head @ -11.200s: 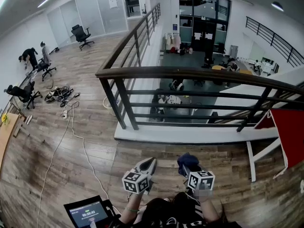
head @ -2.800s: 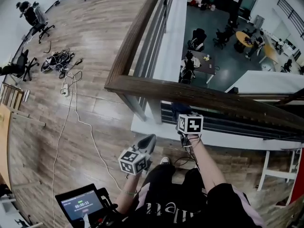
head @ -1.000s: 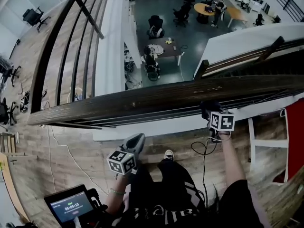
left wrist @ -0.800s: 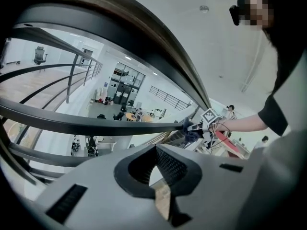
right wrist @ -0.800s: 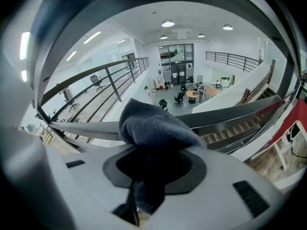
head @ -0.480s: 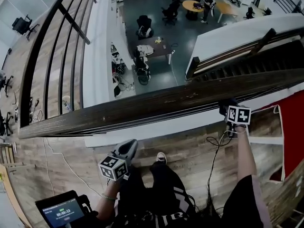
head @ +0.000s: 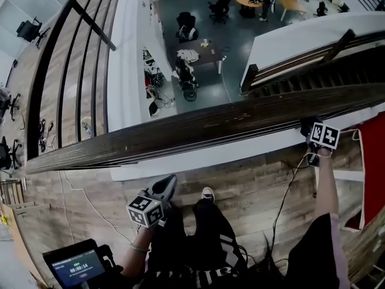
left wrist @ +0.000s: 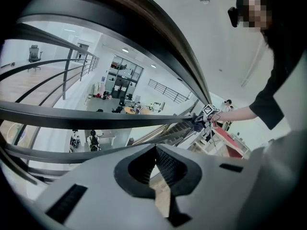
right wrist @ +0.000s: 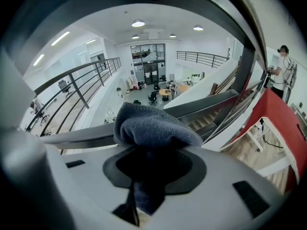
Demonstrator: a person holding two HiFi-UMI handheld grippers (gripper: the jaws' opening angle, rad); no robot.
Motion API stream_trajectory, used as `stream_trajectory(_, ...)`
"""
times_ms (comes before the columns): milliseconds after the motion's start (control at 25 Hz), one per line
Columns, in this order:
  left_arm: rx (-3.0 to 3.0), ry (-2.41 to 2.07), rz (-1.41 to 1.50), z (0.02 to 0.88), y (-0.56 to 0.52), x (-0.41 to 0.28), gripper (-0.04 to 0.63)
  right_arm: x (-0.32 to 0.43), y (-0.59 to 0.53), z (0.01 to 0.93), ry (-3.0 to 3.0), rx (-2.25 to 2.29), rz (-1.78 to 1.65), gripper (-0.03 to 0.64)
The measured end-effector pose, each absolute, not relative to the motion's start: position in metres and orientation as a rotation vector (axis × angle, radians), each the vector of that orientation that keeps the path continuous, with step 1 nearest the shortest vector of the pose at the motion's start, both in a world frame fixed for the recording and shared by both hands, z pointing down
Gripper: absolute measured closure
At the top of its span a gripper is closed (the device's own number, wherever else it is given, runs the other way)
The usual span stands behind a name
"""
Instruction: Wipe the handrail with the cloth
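Left gripper (head: 167,184): jaws together, nothing between them. It is held low over the wood-plank floor (head: 252,173), apart from the handrail (head: 180,131). The dark wooden handrail runs along a mezzanine edge, with an open office level (head: 198,23) of desks and chairs below it. Right gripper (head: 311,127): jaws clamped on the blue-grey cloth (right wrist: 153,123), which lies against the handrail towards its right end.

Outstretched right gripper (head: 310,126) clamps cloth (right wrist: 153,128); left gripper (head: 168,184) closed, held low.
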State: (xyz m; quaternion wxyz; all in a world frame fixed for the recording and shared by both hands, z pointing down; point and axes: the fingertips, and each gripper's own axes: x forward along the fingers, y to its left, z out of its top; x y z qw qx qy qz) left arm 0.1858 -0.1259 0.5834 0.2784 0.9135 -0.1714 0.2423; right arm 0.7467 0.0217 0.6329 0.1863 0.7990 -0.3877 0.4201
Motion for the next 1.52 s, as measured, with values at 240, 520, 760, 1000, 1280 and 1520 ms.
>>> stream_trajectory(240,2.450,-0.454,0.646,0.588,-0.123,0.195,0.594,0.724,0.022,0.639,-1.145,2.265,1.198,0.508)
stream_trajectory(520,2.429,-0.516,0.579,0.597,-0.128,0.156,0.594,0.601,0.005,0.674,-1.254,2.185,1.259,0.508)
stream_trajectory(760,2.409,-0.603,0.514,0.620,-0.133,0.113,0.594,0.498,-0.034,0.712,-1.384,2.080,1.297,0.508)
stream_trajectory(1000,2.397,-0.678,0.498,0.638,-0.137,0.005,0.594,0.346,-0.086,0.723,-1.533,1.916,1.250,0.508)
stream_trajectory(1280,2.329,-0.773,0.479,0.640,-0.169,-0.151,0.594,0.147,-0.177,0.708,-1.677,1.735,1.211,0.508)
stream_trajectory(1520,2.275,-0.814,0.434,0.663,-0.182,-0.217,0.594,0.023,-0.247,0.729,-1.767,1.590,1.211,0.508)
